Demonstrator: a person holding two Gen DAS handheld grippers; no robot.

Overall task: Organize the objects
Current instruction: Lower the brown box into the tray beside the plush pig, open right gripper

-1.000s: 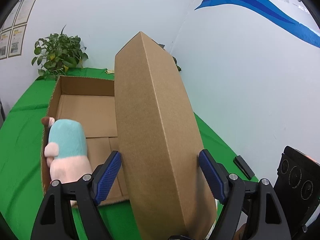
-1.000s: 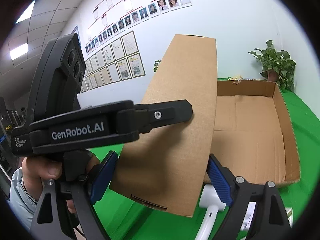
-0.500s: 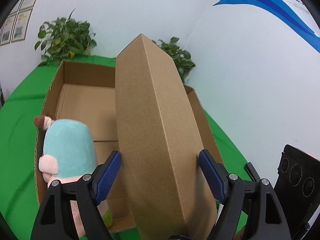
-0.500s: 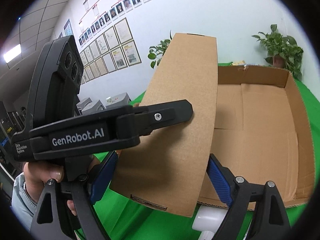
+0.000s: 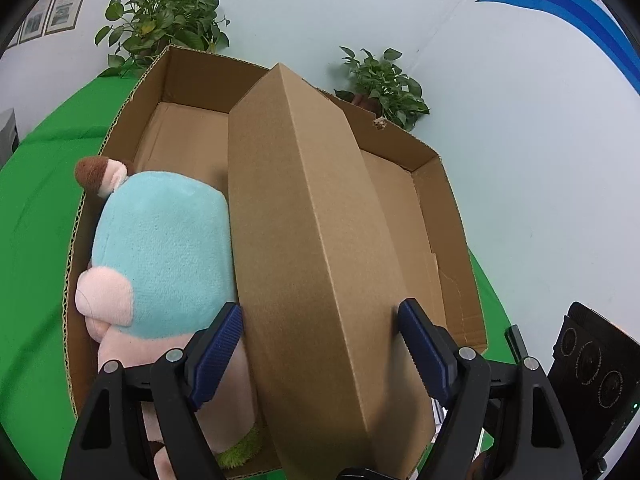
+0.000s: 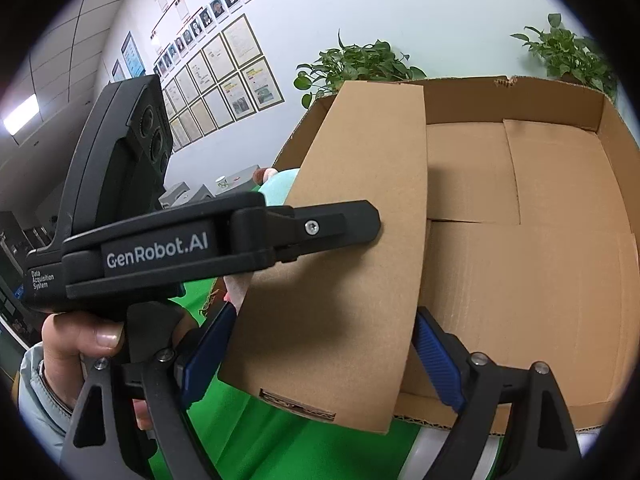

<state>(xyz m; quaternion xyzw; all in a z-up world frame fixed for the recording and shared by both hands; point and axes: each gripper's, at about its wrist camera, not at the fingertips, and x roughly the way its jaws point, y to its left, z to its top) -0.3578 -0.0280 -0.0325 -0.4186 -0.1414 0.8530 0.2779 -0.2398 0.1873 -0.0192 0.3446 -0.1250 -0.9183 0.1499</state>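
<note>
A flat closed cardboard box is held on edge by both grippers, tilted over the open cardboard tray. My left gripper is shut on its near end, blue pads on both faces. My right gripper is shut on the same box, with the tray beyond it. A plush toy with a teal back and pink limbs lies in the tray's left part, touching the box. The toy shows only partly in the right wrist view.
The tray sits on a green cloth. Two potted plants stand behind it at the white wall. The other hand-held gripper body fills the left of the right wrist view. A white object lies under the tray's near edge.
Both grippers have carried the flat box forward and down over the tray. The tray and plush toy now look nearer and larger. Both grips are unchanged.
</note>
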